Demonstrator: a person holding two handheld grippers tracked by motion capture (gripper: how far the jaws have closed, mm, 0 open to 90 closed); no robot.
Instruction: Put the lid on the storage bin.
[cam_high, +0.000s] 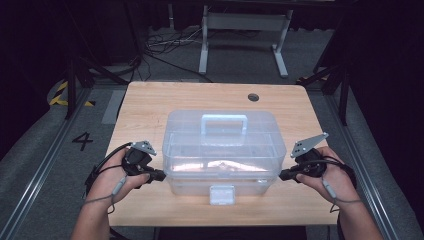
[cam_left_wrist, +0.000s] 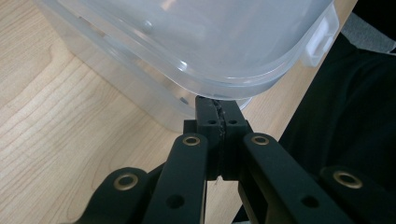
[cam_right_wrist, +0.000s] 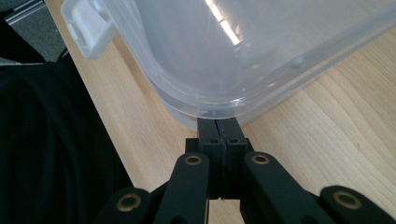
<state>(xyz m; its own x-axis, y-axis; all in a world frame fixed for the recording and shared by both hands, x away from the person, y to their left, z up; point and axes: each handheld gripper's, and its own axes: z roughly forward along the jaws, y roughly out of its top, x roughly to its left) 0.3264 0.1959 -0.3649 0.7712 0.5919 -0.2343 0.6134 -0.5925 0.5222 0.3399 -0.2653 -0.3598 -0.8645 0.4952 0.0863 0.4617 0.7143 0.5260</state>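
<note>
A clear plastic storage box (cam_high: 220, 150) with a lid, a top handle (cam_high: 224, 122) and a white front latch (cam_high: 222, 194) stands in the middle of the wooden table (cam_high: 150, 100). My left gripper (cam_high: 161, 176) is at the box's front left corner and my right gripper (cam_high: 282, 175) at its front right corner. In the left gripper view the left gripper (cam_left_wrist: 217, 105) has its jaws pressed together, tips right under the lid's rim (cam_left_wrist: 224, 84). The right gripper (cam_right_wrist: 218, 126) is likewise shut, its tips against the underside of the lid's edge (cam_right_wrist: 210, 105). Nothing shows between either pair of jaws.
The latch (cam_left_wrist: 320, 42) (cam_right_wrist: 86, 28) sits at the box's front, near the table's near edge. A round cable hole (cam_high: 253, 97) is at the table's back right. Bare wood lies on both sides of the box. Beyond the table are a grey floor, cables and a white frame.
</note>
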